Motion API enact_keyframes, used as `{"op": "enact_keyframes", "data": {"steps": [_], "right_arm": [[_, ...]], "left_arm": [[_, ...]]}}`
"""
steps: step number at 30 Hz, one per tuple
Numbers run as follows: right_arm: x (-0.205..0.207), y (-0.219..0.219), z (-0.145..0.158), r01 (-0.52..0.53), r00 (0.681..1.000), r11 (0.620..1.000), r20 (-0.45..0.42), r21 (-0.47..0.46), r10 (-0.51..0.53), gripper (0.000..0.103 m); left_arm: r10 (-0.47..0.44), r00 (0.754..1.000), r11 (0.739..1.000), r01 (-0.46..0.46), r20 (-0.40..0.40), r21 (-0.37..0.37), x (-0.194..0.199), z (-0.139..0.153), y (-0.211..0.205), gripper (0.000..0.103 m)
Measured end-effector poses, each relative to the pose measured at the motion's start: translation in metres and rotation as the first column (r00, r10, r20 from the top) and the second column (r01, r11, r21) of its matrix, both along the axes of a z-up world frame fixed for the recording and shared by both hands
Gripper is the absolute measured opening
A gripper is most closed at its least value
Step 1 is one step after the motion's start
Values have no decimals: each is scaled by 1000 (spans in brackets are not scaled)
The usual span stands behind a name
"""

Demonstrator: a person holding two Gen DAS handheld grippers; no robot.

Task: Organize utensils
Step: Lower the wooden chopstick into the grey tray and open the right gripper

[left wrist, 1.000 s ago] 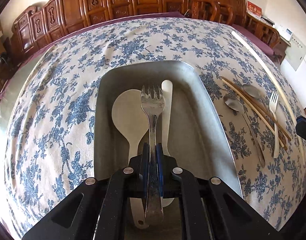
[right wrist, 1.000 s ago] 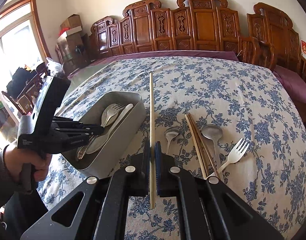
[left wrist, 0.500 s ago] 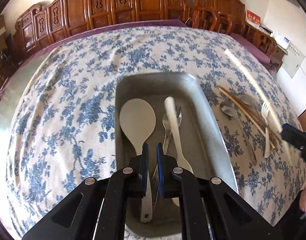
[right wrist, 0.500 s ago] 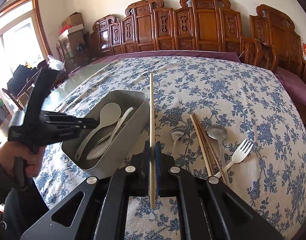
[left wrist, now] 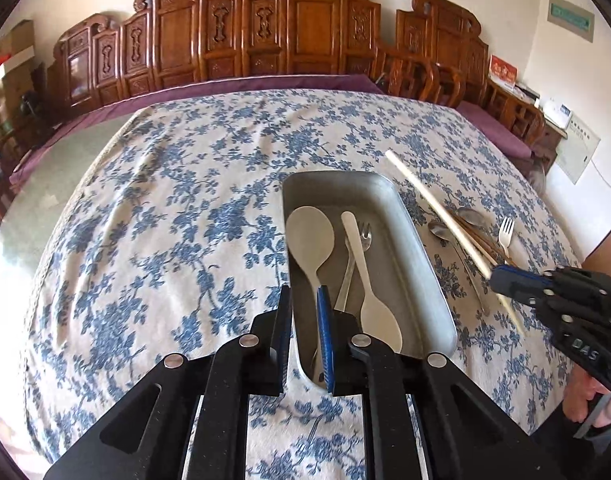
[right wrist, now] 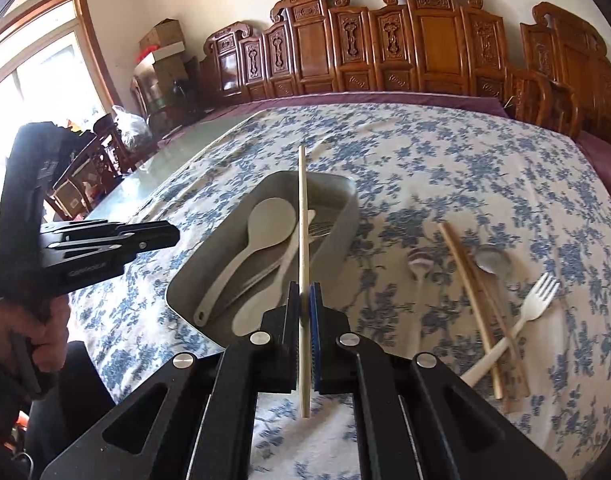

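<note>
A pale chopstick was clamped in the right gripper, its tip held above the metal tray. The left gripper was held over the tray's near rim, jaws opening with nothing between them. Bare floral tablecloth was seen left of the tray; loose utensils lay to its right.

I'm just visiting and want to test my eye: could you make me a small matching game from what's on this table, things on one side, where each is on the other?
Things:
1. pale chopstick
2. metal fork
3. white plastic fork
4. left gripper

Places:
A. lying in the metal tray
B. on the tablecloth, across the brown chopsticks
C. clamped in the right gripper
D. holding nothing, jaws opening

Pairs: 1-C, 2-A, 3-B, 4-D
</note>
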State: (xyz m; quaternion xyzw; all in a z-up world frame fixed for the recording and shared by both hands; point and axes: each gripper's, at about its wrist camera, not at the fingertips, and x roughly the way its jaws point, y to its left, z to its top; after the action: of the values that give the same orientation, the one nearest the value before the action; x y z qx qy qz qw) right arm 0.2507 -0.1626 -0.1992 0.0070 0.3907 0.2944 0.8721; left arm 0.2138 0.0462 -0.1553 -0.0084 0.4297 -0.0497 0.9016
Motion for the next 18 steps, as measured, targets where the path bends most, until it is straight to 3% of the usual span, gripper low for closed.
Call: {"op": "enact_keyframes", "data": {"steps": [8, 14, 18], "right_arm": [[9, 37, -5, 8, 999, 1000, -48, -10, -8, 6], [24, 67, -23, 28, 995, 998, -91, -61, -34, 6], [36, 75, -31, 48, 992, 998, -116, -48, -53, 6]], "left_arm": [[16, 1000, 1000, -16, 26, -16, -12, 7, 13, 12], [25, 999, 1000, -25, 40, -7, -15, 12, 21, 12], [29, 999, 1000, -29, 45, -2, -16, 15, 26, 12]]}}
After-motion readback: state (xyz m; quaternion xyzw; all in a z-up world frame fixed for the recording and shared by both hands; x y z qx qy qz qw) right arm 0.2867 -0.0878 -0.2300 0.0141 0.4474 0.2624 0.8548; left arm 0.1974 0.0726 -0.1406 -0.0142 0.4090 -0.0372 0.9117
